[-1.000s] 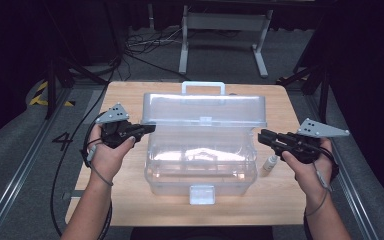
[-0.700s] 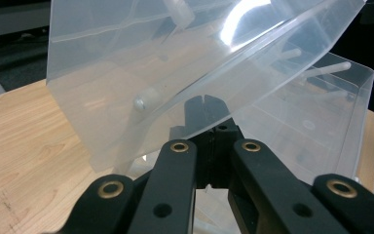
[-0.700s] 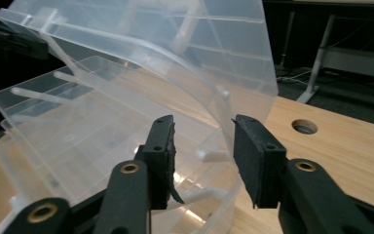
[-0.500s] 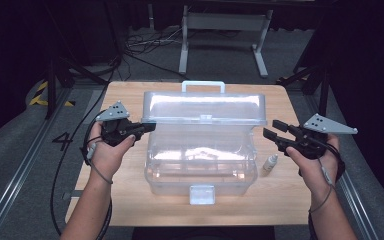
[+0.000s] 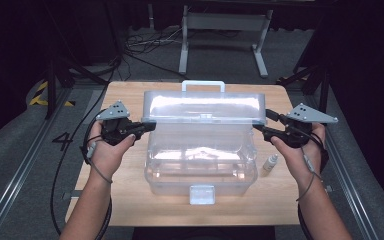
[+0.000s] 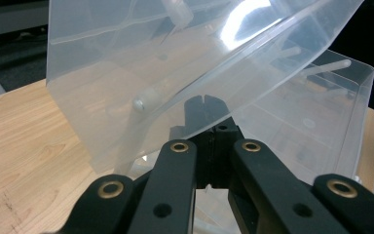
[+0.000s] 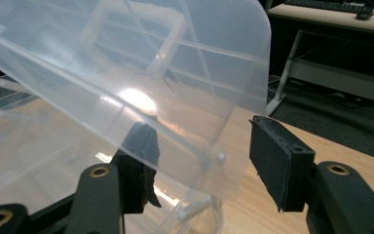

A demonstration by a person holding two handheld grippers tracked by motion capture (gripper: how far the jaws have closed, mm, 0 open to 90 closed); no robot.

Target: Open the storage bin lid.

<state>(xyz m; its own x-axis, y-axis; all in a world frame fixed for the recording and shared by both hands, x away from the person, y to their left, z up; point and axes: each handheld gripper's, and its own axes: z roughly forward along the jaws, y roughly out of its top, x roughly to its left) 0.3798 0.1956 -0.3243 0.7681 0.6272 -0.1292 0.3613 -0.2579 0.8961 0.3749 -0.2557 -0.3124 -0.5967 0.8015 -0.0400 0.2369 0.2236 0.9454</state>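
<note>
I work at a light wooden table (image 5: 130, 95) with rounded corners, standing on grey carpet (image 5: 15, 150). Metal rails (image 5: 25, 165) run along both sides of it. Beyond the far edge stands a grey metal frame (image 5: 225, 22), with black cables (image 5: 145, 47) lying on the floor. Yellow-black hazard tape (image 5: 42, 92) marks the left floor. The room behind is dark.

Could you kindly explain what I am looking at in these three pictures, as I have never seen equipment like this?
A person stands at a wooden table holding a hand-held two-jaw tool in each hand. The high view looks down from above; the other two come from cameras riding on each tool. A clear plastic box sits on the table with its lid raised. The left gripper is closed at the lid's left edge; the right gripper stands open around the lid's right corner. A small bottle lies beside the box.
</note>
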